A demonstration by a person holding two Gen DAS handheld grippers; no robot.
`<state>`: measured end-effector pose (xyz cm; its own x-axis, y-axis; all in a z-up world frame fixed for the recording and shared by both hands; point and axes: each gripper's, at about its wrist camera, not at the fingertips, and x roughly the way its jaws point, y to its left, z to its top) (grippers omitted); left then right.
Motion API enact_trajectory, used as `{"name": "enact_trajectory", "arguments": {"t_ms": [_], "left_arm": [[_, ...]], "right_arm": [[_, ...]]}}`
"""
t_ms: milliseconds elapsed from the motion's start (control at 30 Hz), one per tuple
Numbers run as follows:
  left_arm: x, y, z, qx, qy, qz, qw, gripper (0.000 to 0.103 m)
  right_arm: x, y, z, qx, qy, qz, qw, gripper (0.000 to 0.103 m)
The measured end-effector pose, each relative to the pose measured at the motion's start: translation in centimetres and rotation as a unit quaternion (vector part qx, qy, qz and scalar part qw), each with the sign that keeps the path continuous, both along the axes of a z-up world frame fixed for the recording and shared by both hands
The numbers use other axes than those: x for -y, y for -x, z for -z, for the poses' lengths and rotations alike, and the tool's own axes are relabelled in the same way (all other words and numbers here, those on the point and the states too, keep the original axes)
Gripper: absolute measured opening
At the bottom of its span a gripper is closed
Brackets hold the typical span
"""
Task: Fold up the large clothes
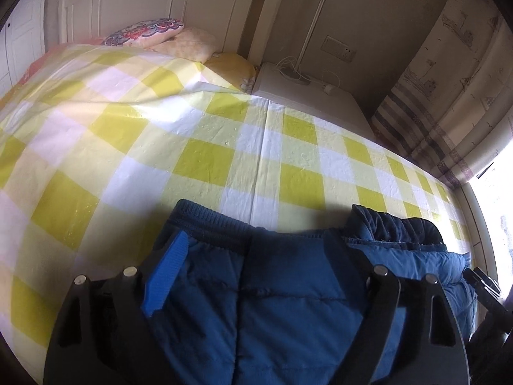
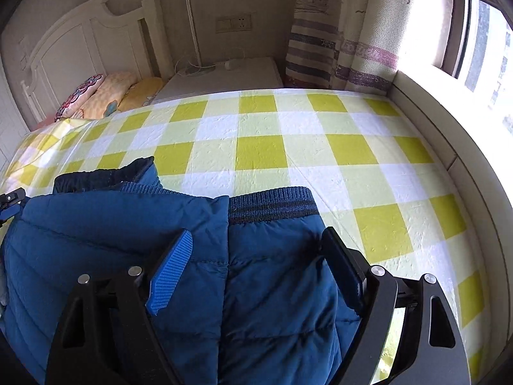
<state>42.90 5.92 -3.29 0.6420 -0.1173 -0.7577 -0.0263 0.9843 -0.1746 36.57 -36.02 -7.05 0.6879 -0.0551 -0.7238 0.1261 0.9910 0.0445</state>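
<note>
A blue quilted jacket (image 1: 288, 304) (image 2: 112, 224) with dark ribbed bands lies folded on a bed with a yellow and white checked sheet (image 1: 208, 160) (image 2: 320, 147). My left gripper (image 1: 256, 240) hangs just over the jacket's left part, its jaws wide. The blue pad (image 1: 166, 276) shows its bare face and the fabric lies between the fingers. My right gripper (image 2: 256, 234) is over the jacket's right part, open as well. Its blue pad (image 2: 173, 272) is above the quilting and its dark finger (image 2: 343, 269) stands at the jacket's right edge. Neither pair of pads visibly presses the cloth.
Pillows (image 1: 144, 32) (image 2: 96, 96) lie against a white headboard (image 2: 80, 41) at the far left. A white nightstand (image 1: 304, 93) (image 2: 224, 77) with cables stands beside the bed. A striped curtain (image 1: 449, 96) (image 2: 320, 48) and a bright window ledge (image 2: 449, 112) run along the right.
</note>
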Motion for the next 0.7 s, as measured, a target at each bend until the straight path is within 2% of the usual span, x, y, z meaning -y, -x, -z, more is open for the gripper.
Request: {"name": "enact_trajectory", "arguments": {"t_ms": [100, 200, 267, 333, 433, 567, 633, 700], "left_arm": [[4.6, 2.9, -2.6, 0.062, -0.093, 0.044, 0.9928, 0.094], [9.7, 4.2, -2.8, 0.080, -0.159, 0.083, 0.9806, 0.099], [12.2, 3.8, -1.0, 0.060, -0.184, 0.100, 0.9759, 0.101], [13.6, 2.5, 2.2, 0.014, -0.226, 0.110, 0.9680, 0.101], [11.9, 1.8, 2.4, -0.002, -0.186, 0.105, 0.9771, 0.101], [6.9, 2.2, 0.3, 0.027, -0.167, 0.050, 0.9843, 0.101], [4.0, 1.5, 0.5, 0.009, -0.152, 0.030, 0.9879, 0.101], [1.1, 0.6, 1.5, -0.028, -0.104, 0.010, 0.9942, 0.101]], "right_arm": [[-3.6, 1.9, -3.8, 0.063, -0.002, -0.050, 0.997, 0.080], [-9.5, 1.8, -4.4, 0.061, 0.045, -0.121, 0.990, 0.085], [-13.0, 0.7, -2.2, 0.024, 0.091, -0.155, 0.983, 0.085], [-14.4, -0.4, 0.9, -0.018, 0.116, -0.159, 0.980, 0.085], [-12.8, -0.5, 1.0, -0.021, 0.074, -0.148, 0.986, 0.085], [-8.2, 0.6, -0.4, 0.003, 0.054, -0.092, 0.994, 0.085], [-5.0, 0.7, 0.2, -0.007, 0.030, -0.059, 0.998, 0.085], [-1.7, 0.7, 1.4, -0.018, -0.027, -0.029, 0.999, 0.085]]}}
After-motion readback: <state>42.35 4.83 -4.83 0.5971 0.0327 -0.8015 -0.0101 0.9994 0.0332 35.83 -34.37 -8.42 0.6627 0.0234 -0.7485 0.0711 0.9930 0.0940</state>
